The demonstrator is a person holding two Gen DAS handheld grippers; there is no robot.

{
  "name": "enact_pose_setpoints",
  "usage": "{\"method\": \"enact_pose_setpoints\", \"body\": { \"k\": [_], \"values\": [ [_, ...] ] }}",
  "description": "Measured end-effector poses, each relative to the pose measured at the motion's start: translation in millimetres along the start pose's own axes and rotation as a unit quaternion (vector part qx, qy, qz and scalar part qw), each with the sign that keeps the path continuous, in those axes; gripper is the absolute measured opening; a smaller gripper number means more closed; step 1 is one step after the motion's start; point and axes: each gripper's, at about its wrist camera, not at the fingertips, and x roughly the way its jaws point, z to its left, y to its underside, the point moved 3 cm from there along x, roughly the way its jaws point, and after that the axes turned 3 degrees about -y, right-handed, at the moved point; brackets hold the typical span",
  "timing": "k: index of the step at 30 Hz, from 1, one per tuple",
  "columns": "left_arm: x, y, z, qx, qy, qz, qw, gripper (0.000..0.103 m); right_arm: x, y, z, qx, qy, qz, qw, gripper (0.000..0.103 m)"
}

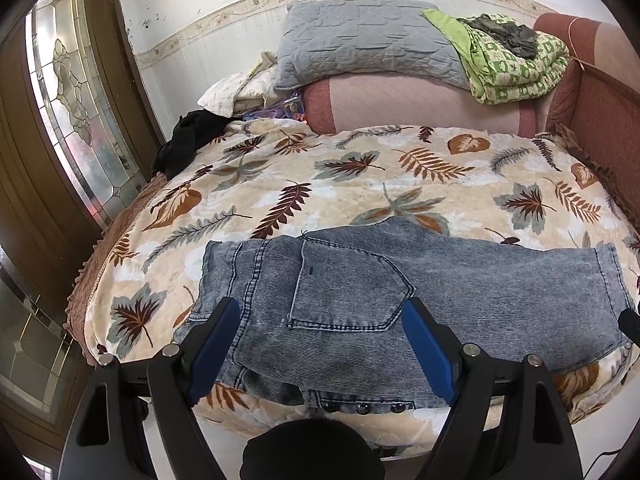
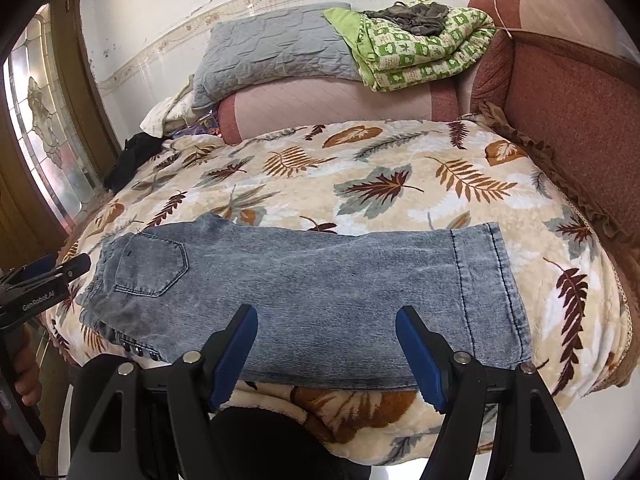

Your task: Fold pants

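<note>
The pants [image 1: 400, 300], pale blue denim already doubled leg on leg, are laid flat on the leaf-patterned blanket [image 1: 360, 176] of the bed, close to its near edge. Their long axis runs straight across both frames, left to right: the waistband [image 1: 224, 280] and back pocket [image 1: 348, 288] are seen toward the left, the stitched hem [image 2: 480, 280] toward the right. A row of dark studs [image 1: 362, 408] hangs over the bed's lower edge.

The left gripper [image 1: 320, 348] is held above the waist end, in the lower centre of its view, with its blue pads standing wide apart and nothing between them; the pocket is seen in the gap but is not touched. The right gripper [image 2: 326, 352] is poised over the leg section, likewise spread apart and empty, with the hem lying up and to the right of its fingers. The left gripper can also be seen at the far left edge of the right wrist view, beside the waist.

The coming move is judged to turn on this split: the waist is nearer the left hand, the hem nearer the right, so a fold along the long axis would bring one end over the other.
</note>
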Motion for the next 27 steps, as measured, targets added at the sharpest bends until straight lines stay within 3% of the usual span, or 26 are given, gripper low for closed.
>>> {"method": "enact_pose_setpoints", "body": {
  "k": [27],
  "values": [
    [-14.4,-3.0,-3.9,0.007,-0.005,-0.012,0.9999,0.084,-13.2,-0.6,-7.2,0.012,-0.006,-0.016,1.000,0.075]
  ]
}}
